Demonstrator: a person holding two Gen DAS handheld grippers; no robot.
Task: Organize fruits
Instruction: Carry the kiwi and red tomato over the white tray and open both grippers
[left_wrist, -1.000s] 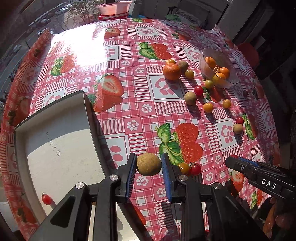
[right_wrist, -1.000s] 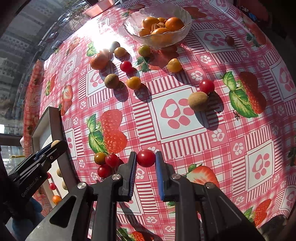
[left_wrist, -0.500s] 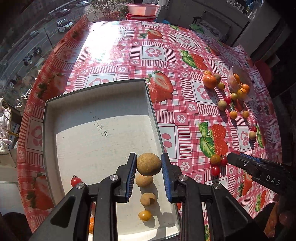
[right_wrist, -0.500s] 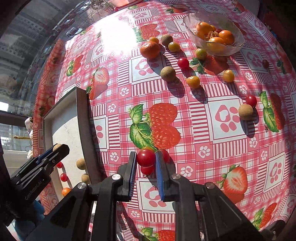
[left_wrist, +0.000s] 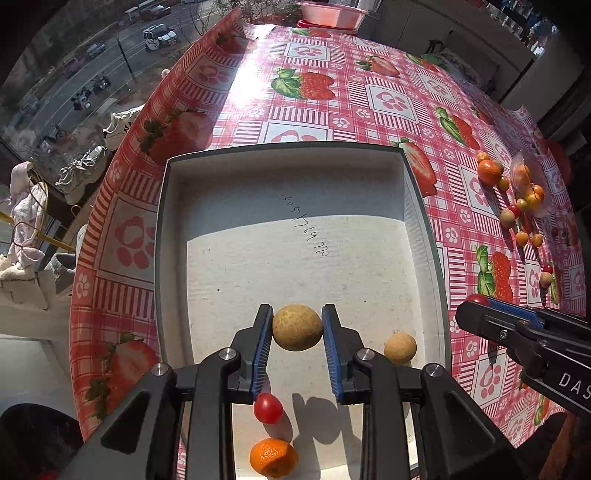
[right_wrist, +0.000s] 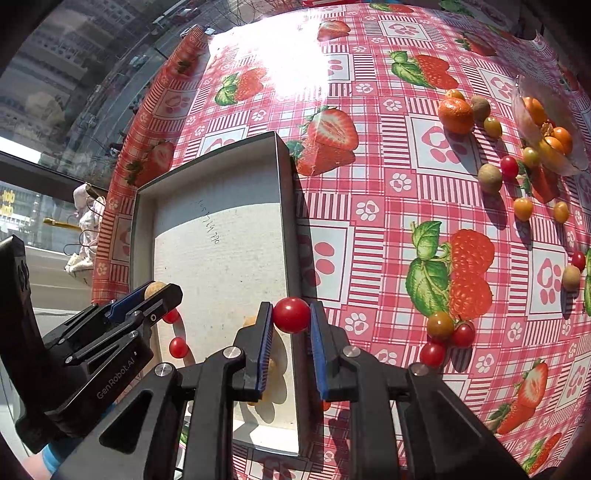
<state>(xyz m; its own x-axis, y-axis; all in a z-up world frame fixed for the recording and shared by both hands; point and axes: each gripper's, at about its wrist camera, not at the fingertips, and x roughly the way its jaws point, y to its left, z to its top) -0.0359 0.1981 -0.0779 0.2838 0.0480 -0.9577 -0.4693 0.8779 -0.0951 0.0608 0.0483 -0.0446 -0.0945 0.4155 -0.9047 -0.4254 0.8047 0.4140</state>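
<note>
Fruits are split between two places as we look down our two tools: a few already lie in the shallow grey tray (left_wrist: 170, 236), the rest are scattered across the strawberry-print tablecloth (right_wrist: 369, 206). Our left gripper (left_wrist: 297, 328) pinches a brown longan (left_wrist: 297, 327) between its blue pads, holding it in the air above the tray's white floor. Below it in the tray we see a second longan (left_wrist: 400, 348) near the right wall, a cherry tomato (left_wrist: 268, 407) and a small mandarin (left_wrist: 273, 457) at the near edge. Our right gripper (right_wrist: 291, 317) is clamped on a red cherry tomato (right_wrist: 291, 315), which hangs right over the tray's right-hand wall; from the left wrist view that same tool comes in from the right, just beyond the tray. Out on the cloth, close to our right gripper, sits a cluster of three small tomatoes (right_wrist: 443, 334), one yellowish and two red. Well apart from the tray, at the far right, a glass bowl (right_wrist: 524, 107) holds orange fruit, and around it lie a larger mandarin (right_wrist: 455, 114), more longans and several red and yellow tomatoes. Handwritten digits (left_wrist: 303, 224) run across the tray floor.
</note>
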